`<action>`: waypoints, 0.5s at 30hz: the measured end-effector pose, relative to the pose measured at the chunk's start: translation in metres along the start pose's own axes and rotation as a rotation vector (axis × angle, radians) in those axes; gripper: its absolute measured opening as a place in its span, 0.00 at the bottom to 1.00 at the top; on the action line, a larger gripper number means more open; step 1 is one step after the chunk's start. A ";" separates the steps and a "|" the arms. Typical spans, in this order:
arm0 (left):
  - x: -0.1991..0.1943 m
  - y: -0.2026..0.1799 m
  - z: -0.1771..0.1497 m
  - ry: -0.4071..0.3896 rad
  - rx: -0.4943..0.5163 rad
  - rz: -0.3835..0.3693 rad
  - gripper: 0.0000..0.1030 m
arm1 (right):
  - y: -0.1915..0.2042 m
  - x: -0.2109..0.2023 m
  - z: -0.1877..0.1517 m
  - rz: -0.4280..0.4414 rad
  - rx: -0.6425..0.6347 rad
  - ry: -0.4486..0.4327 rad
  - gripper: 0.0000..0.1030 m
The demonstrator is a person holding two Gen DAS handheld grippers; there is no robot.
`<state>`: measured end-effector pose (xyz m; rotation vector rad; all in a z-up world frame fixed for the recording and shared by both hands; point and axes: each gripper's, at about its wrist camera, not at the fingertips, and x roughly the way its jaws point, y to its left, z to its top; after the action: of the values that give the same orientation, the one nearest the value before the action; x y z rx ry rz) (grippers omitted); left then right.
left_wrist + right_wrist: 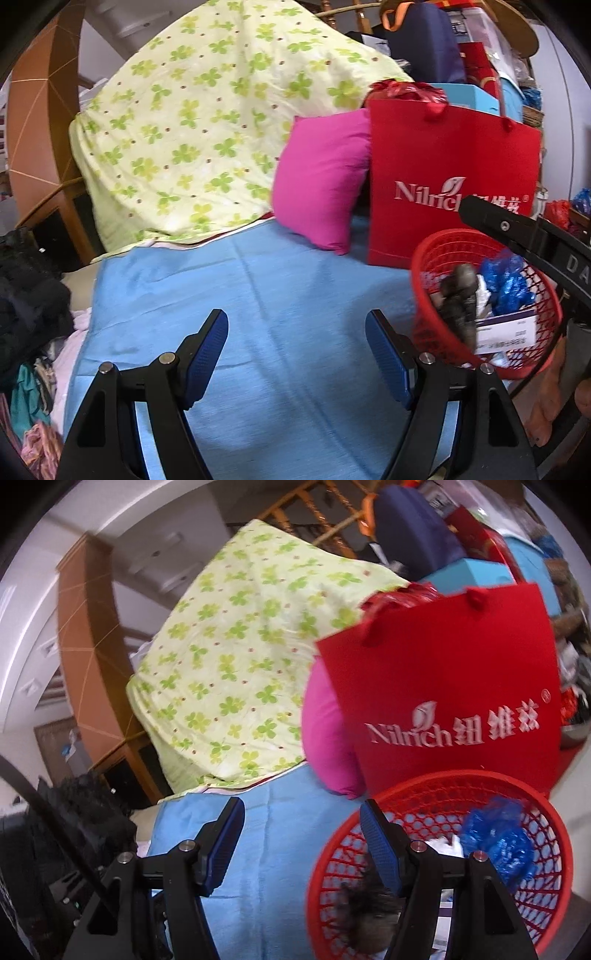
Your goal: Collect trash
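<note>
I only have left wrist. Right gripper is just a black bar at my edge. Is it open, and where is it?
Observer: Open, nothing between the fingers. The right gripper hangs at the near-left rim of the red basket.
Operator: The bag logo is cut off for me. Full text?
Observer: On the red bag, "Nilrich" and three Chinese characters show in full, unobstructed.
Operator: The dark blurry thing in the basket?
Observer: A dark fuzzy clump low in the basket, beside the right finger; too blurred to identify.
</note>
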<state>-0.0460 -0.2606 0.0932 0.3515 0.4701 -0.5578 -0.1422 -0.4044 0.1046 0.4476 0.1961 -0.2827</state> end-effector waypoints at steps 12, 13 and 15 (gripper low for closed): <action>-0.005 0.059 -0.022 0.027 -0.073 0.145 0.75 | 0.062 0.006 -0.023 0.048 -0.163 -0.018 0.67; -0.005 0.063 -0.023 0.028 -0.079 0.155 0.75 | 0.065 0.006 -0.024 0.050 -0.170 -0.016 0.67; -0.007 0.072 -0.024 0.028 -0.095 0.173 0.75 | 0.072 0.008 -0.028 0.058 -0.188 -0.008 0.67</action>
<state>-0.0177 -0.1903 0.0900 0.3066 0.4864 -0.3615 -0.1164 -0.3315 0.1062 0.2657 0.1999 -0.2065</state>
